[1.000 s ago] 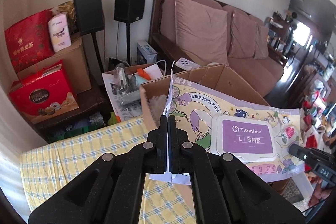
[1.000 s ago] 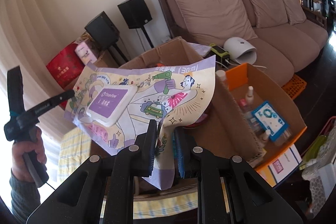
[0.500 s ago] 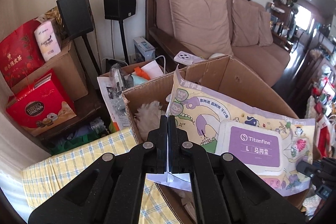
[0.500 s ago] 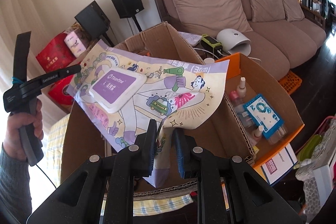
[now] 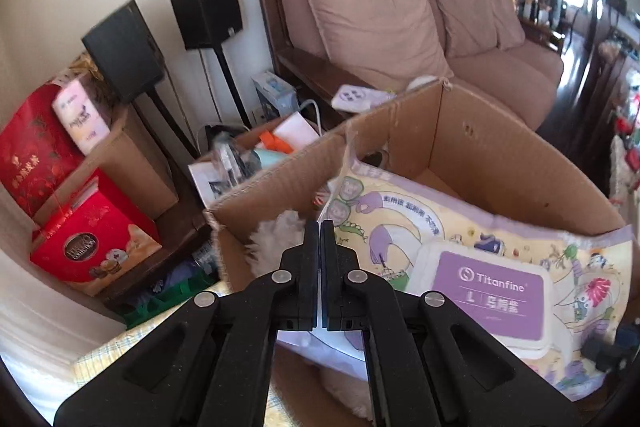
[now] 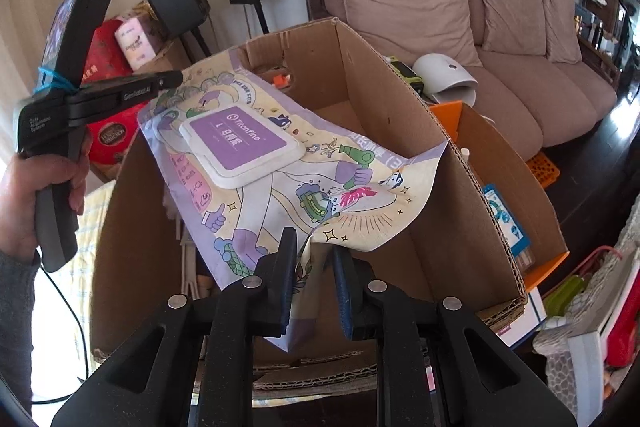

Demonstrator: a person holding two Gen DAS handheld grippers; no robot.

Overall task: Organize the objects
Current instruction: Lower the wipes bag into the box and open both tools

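Note:
A flat wipes pack (image 5: 472,251) with cartoon print and a purple-and-white lid hangs level over a large open cardboard box (image 5: 496,163). My left gripper (image 5: 321,227) is shut on the pack's left edge. My right gripper (image 6: 314,247) holds the opposite edge between its pads, with the jaws slightly apart around crumpled film. In the right wrist view the pack (image 6: 280,163) spans the box (image 6: 400,99), and the left gripper (image 6: 172,79) grips its far corner. White fluffy stuff (image 5: 276,231) lies inside the box.
A brown sofa (image 5: 400,27) stands behind the box. Two black speakers (image 5: 204,7) and red gift boxes (image 5: 92,247) are at the left. A smaller orange-lined box (image 6: 508,187) with bottles sits right of the big box. A yellow checked cloth (image 5: 120,347) covers the near surface.
Both grippers have carried the pack forward and lower, so it now hangs over the open box's mouth. Both grips are unchanged.

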